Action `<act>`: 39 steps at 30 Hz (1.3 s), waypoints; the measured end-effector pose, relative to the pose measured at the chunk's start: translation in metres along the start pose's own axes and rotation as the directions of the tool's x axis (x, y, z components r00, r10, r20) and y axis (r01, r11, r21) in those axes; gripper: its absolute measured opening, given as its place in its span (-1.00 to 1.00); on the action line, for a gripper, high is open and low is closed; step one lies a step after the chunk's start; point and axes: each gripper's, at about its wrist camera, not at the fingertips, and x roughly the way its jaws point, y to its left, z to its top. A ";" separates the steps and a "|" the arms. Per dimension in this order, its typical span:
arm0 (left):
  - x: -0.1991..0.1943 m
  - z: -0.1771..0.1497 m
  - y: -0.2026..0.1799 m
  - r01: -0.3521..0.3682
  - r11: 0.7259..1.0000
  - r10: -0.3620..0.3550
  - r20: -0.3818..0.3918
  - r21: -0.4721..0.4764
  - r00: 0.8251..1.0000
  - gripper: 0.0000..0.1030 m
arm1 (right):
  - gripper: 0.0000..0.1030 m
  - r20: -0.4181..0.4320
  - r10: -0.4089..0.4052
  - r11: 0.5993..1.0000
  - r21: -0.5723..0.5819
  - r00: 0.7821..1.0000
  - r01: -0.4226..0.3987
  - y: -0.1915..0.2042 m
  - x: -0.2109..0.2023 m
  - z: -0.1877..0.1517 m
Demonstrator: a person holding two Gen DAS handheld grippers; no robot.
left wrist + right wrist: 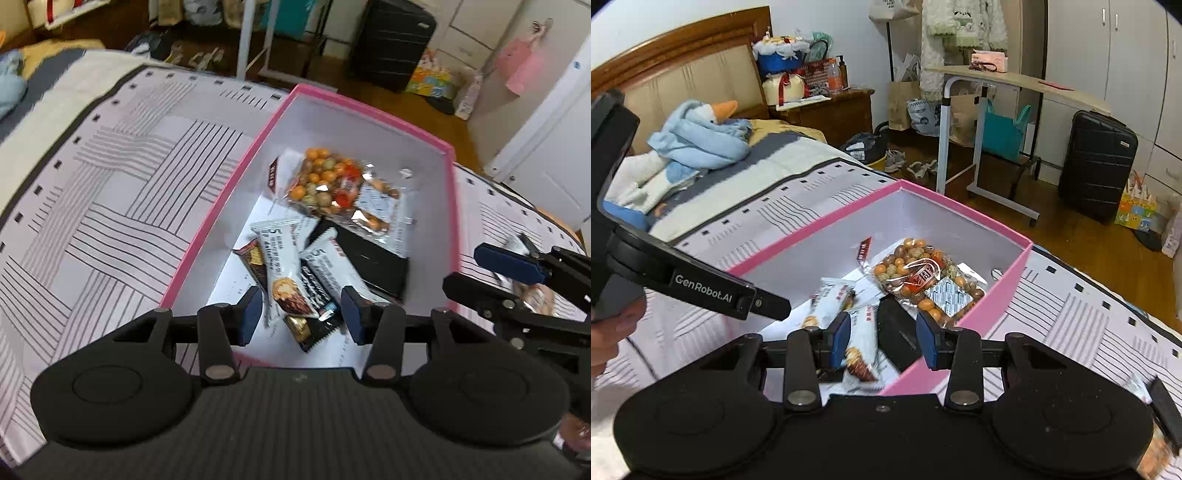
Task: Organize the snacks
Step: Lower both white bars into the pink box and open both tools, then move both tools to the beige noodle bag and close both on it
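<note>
A pink box (221, 195) with a white inside lies open on the bed; it also shows in the right wrist view (1015, 273). In it lie a clear bag of coated nuts (325, 182) (912, 273), white snack bars (280, 266) (860, 332), a dark wrapper (314, 328) and a black flat pack (373, 258) (897, 336). My left gripper (301, 314) is open and empty over the box's near end. My right gripper (884, 338) is open and empty over the box's near right corner; it also shows in the left wrist view (476, 269).
The striped bedspread (110, 206) surrounds the box. Loose snack packs lie on it to the right of the box (535, 295) (1137, 387). A plush duck (694, 144) lies by the headboard. A desk (1015, 81) and black suitcase (1097, 162) stand beyond the bed.
</note>
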 end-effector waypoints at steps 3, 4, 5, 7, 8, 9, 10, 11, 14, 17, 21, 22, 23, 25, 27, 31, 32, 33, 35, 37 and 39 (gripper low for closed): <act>-0.022 -0.005 -0.010 0.018 0.999 -0.018 0.013 0.035 1.000 -0.09 | -0.14 -0.003 0.000 1.000 -0.006 1.000 0.000 0.005 -0.025 0.000; -0.030 -0.007 -0.014 0.025 0.998 -0.026 0.018 0.049 1.000 -0.07 | -0.14 0.002 0.000 1.000 -0.012 1.000 0.000 0.007 -0.034 0.000; -0.036 -0.009 -0.017 0.026 0.998 -0.028 0.021 0.057 0.999 -0.07 | -0.13 0.010 -0.001 1.000 -0.017 1.000 0.001 0.009 -0.043 0.000; -0.049 -0.014 -0.024 0.033 0.997 -0.035 0.026 0.073 0.999 -0.07 | 0.04 0.025 -0.005 1.000 -0.026 1.000 0.006 0.012 -0.063 -0.002; -0.055 -0.016 -0.028 0.041 0.996 -0.044 0.032 0.085 0.999 -0.06 | 0.06 0.029 -0.006 1.000 -0.030 1.000 0.007 0.013 -0.071 -0.003; -0.062 -0.019 -0.033 0.049 0.994 -0.053 0.039 0.100 0.998 -0.06 | 0.08 0.033 -0.008 0.999 -0.035 0.999 0.009 0.013 -0.080 -0.004; -0.067 -0.021 -0.039 0.052 0.992 -0.058 0.045 0.111 0.997 -0.04 | 0.10 0.034 -0.012 0.999 -0.038 0.999 0.013 0.013 -0.088 -0.006; -0.073 -0.024 -0.045 0.058 0.990 -0.065 0.052 0.127 0.997 -0.01 | 0.10 0.027 -0.014 0.999 -0.044 1.000 0.015 0.012 -0.098 -0.009; -0.088 -0.031 -0.066 0.086 0.980 -0.099 0.062 0.181 0.993 0.04 | 0.10 0.002 -0.022 0.999 -0.044 1.000 0.022 0.007 -0.123 -0.018; -0.101 -0.040 -0.092 0.102 0.961 -0.125 0.074 0.256 0.989 0.10 | 0.10 0.007 -0.019 1.000 -0.020 1.000 0.019 -0.004 -0.151 -0.032; -0.118 -0.054 -0.129 0.111 0.923 -0.158 0.098 0.368 0.983 0.20 | 0.23 0.018 -0.052 0.999 0.002 0.998 0.052 -0.019 -0.182 -0.051; -0.121 -0.058 -0.138 0.124 0.913 -0.173 0.093 0.389 0.980 0.22 | 0.32 0.023 -0.063 0.998 0.009 0.998 0.063 -0.023 -0.189 -0.056; -0.122 -0.060 -0.146 0.136 0.906 -0.186 0.088 0.401 0.979 0.24 | 0.35 0.026 -0.073 0.997 0.018 0.997 0.072 -0.029 -0.194 -0.060; -0.122 -0.065 -0.162 0.157 0.895 -0.207 0.077 0.418 0.975 0.27 | 0.44 0.026 -0.085 0.996 0.029 0.996 0.084 -0.040 -0.203 -0.071; -0.117 -0.068 -0.179 0.173 0.883 -0.225 0.071 0.436 0.972 0.34 | 0.57 0.012 -0.082 0.996 0.024 0.997 0.081 -0.050 -0.208 -0.085; -0.093 -0.073 -0.210 0.216 0.871 -0.253 0.026 0.442 0.967 0.50 | 0.68 -0.011 -0.122 0.992 0.031 0.992 0.122 -0.073 -0.206 -0.117; -0.085 -0.074 -0.217 0.226 0.868 -0.259 0.014 0.442 0.966 0.52 | 0.69 -0.030 -0.134 0.990 0.032 0.991 0.135 -0.079 -0.202 -0.125; -0.076 -0.075 -0.225 0.235 0.865 -0.262 0.000 0.443 0.965 0.52 | 0.70 -0.045 -0.154 0.987 0.031 0.987 0.155 -0.084 -0.197 -0.131; -0.055 -0.080 -0.241 0.245 0.857 -0.263 -0.023 0.454 0.964 0.52 | 0.73 -0.074 -0.206 0.977 0.034 0.976 0.209 -0.097 -0.186 -0.145; -0.033 -0.084 -0.258 0.253 0.845 -0.259 -0.054 0.472 0.964 0.52 | 0.74 -0.098 -0.219 0.973 0.057 0.971 0.225 -0.113 -0.174 -0.158; -0.013 -0.090 -0.272 0.258 0.840 -0.252 -0.079 0.476 0.965 0.52 | 0.74 -0.104 -0.214 0.970 0.094 0.971 0.224 -0.127 -0.167 -0.169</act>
